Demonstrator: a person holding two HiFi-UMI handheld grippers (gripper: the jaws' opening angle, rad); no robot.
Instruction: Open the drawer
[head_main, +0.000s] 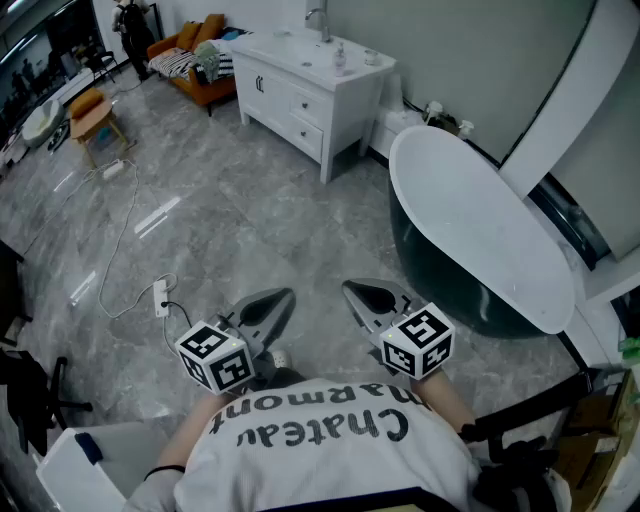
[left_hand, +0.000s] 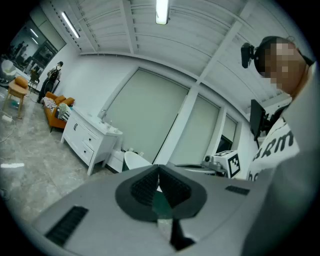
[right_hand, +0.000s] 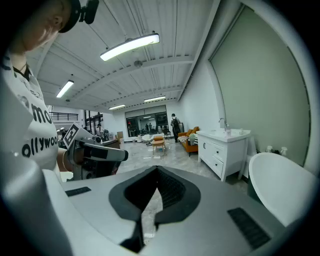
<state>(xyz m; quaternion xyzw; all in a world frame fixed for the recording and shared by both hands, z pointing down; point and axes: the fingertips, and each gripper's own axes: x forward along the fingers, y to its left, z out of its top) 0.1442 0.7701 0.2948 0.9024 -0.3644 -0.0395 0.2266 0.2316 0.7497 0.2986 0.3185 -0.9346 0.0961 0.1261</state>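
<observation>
A white vanity cabinet (head_main: 300, 88) with two closed drawers (head_main: 305, 118) stands far across the grey floor, by the back wall. It also shows in the left gripper view, as the cabinet (left_hand: 86, 137), and in the right gripper view, as the cabinet (right_hand: 221, 149). Both grippers are held close to the person's body, well short of it. My left gripper (head_main: 285, 297) is shut and holds nothing; its jaws meet at the tip (left_hand: 159, 169). My right gripper (head_main: 352, 290) is shut and empty too, jaws together (right_hand: 157, 171). Each gripper sees the other beside it.
A dark freestanding bathtub (head_main: 470, 230) with a white rim stands just right of the grippers. A power strip and cable (head_main: 160, 297) lie on the floor at left. An orange sofa (head_main: 190, 55) and a small orange table (head_main: 90, 115) are far left, with a person (head_main: 130, 25) behind.
</observation>
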